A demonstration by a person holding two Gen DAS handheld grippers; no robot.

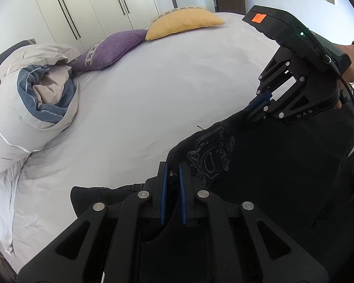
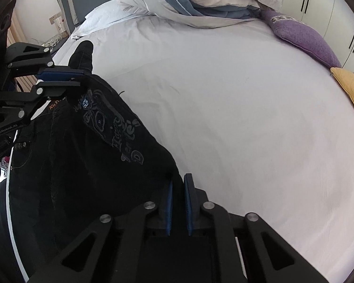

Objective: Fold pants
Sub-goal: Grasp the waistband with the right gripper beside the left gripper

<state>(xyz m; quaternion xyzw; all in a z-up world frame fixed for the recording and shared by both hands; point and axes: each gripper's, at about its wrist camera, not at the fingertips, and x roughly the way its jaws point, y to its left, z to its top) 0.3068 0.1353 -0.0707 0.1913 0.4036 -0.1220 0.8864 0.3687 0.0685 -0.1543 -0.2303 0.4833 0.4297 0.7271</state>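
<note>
I hold one pair of black pants (image 1: 259, 165) at the near edge of the bed (image 1: 165, 82). My left gripper (image 1: 173, 179) pinches its waistband. My right gripper (image 2: 179, 200) is nearly closed on the cloth edge. Two cushions lie at twelve o'clock, one purple cushion (image 1: 111, 49) and one yellow cushion (image 1: 184, 22), and one rolled duvet (image 1: 30, 103) at nine.

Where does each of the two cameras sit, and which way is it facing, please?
Left wrist: on the left gripper, looking down at black embroidered denim pants and the white-sheeted bed; the right gripper and a sleeved hand show.
Right wrist: on the right gripper, facing the headboard end; the left gripper shows.
Shared: pants, bed, purple cushion, rolled duvet.
</note>
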